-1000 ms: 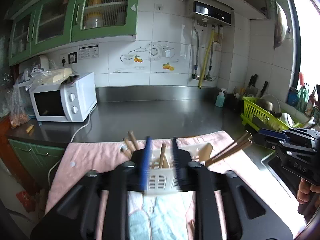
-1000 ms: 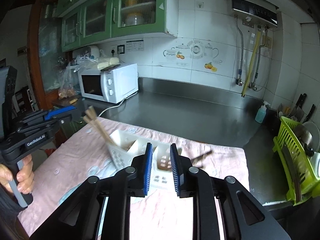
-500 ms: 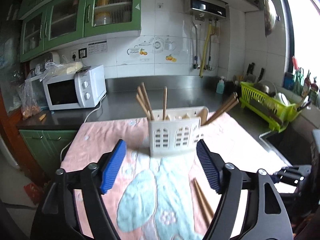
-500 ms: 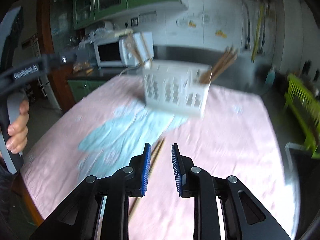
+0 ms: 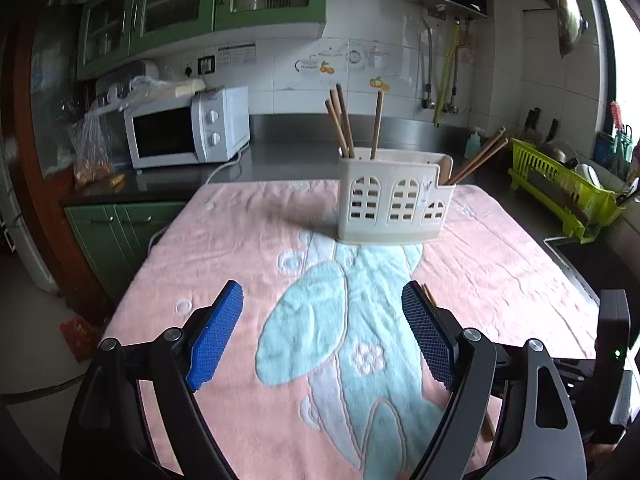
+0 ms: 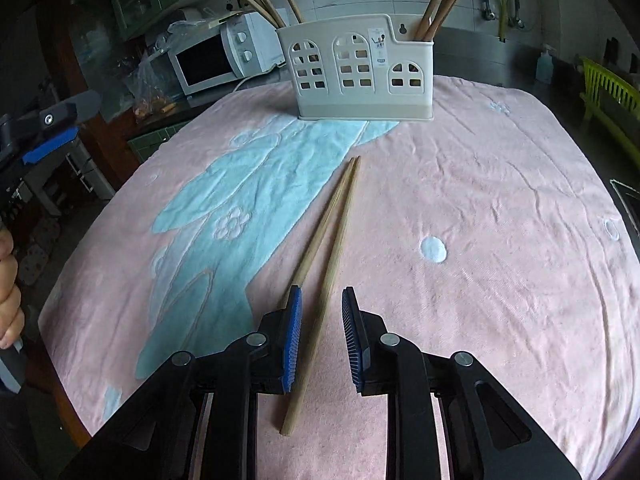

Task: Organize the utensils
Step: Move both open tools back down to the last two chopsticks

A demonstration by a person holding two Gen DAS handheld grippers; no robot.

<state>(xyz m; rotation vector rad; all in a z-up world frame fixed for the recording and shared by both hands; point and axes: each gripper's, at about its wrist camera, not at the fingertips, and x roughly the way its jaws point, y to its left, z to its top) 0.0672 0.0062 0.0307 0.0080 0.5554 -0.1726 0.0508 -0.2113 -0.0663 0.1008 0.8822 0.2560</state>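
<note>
A cream utensil holder [image 5: 394,202] with arched cut-outs stands upright on the pink towel [image 5: 248,248], with several wooden chopsticks [image 5: 340,122] in it. It also shows in the right wrist view [image 6: 362,72]. Two loose wooden chopsticks [image 6: 326,252] lie on the towel [image 6: 500,220]. My right gripper [image 6: 319,312] is open, low over the near ends of them; one stick runs between the jaws, the other passes under the left finger. My left gripper [image 5: 322,320] is wide open and empty, well back from the holder.
A white microwave [image 5: 184,130] stands at the back left on the steel counter [image 5: 288,152]. A green dish rack [image 5: 560,184] sits at the right by the sink. The towel's front edge is close below both grippers.
My left gripper let go of the holder, opened wide and pulled back. My right gripper dropped down and came over the two loose chopsticks, opening a little.
</note>
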